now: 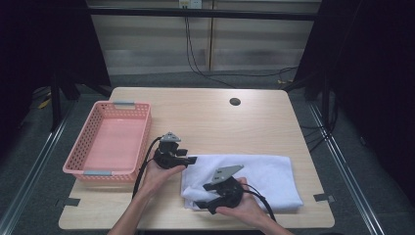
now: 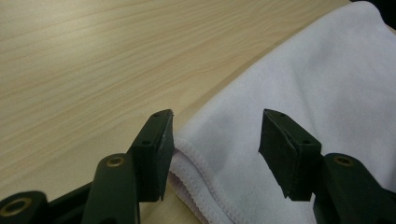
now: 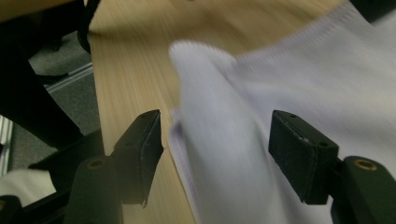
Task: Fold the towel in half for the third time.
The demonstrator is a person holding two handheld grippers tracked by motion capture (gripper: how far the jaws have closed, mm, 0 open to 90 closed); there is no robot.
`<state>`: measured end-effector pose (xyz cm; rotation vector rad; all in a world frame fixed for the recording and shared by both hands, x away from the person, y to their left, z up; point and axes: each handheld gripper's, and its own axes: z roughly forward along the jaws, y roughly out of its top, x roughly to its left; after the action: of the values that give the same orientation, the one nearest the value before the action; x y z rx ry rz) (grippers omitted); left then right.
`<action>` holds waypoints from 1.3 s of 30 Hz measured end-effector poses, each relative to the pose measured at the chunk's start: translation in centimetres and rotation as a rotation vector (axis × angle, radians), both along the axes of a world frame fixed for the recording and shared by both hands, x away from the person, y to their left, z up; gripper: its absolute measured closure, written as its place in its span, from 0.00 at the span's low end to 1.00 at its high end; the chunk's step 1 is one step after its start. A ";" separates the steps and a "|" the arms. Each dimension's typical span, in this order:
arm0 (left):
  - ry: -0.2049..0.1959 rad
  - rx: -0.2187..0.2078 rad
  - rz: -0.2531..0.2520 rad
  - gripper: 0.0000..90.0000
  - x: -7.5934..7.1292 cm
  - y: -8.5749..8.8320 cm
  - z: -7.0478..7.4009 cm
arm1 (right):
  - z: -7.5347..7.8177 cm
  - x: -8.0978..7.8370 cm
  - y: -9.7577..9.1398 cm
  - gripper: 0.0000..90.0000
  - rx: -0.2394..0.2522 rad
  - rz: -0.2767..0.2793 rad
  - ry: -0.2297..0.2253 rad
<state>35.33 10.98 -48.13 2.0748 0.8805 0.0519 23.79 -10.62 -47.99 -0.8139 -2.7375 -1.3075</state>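
Note:
A white folded towel [image 1: 259, 176] lies on the near right part of the wooden table [image 1: 205, 112]. My left gripper [image 1: 192, 160] sits at the towel's upper left corner. In the left gripper view its jaws [image 2: 215, 114] stand open around the hemmed corner of the towel [image 2: 303, 79], with the pads clear of the cloth. My right gripper [image 1: 200, 204] is at the towel's near left corner. In the blurred right gripper view its jaws [image 3: 215, 116] are open, and a raised fold of the towel [image 3: 289, 93] lies between them without being pressed.
A pink perforated basket [image 1: 80, 171] stands at the table's left, next to my left hand. A dark round hole [image 1: 235, 102] sits near the table's far edge. Bare wood stretches behind the towel, and cables run over the floor beyond the table.

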 end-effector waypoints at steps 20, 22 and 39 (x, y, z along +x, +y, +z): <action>0.014 0.031 0.072 0.41 0.6 0.9 -1.2 | -2.0 -0.6 4.1 0.58 -0.142 0.052 -0.205; 0.015 0.025 0.072 0.40 0.7 0.9 -1.4 | -2.0 -0.6 4.1 0.68 -0.154 0.042 -0.219; 0.068 0.005 -0.033 0.56 0.7 0.0 -2.2 | -1.6 0.4 3.2 0.84 -0.098 -0.006 -0.106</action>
<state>36.06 10.99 -50.34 2.1052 0.8882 -0.0345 24.15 -7.41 -49.58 -0.7811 -2.9043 -1.2610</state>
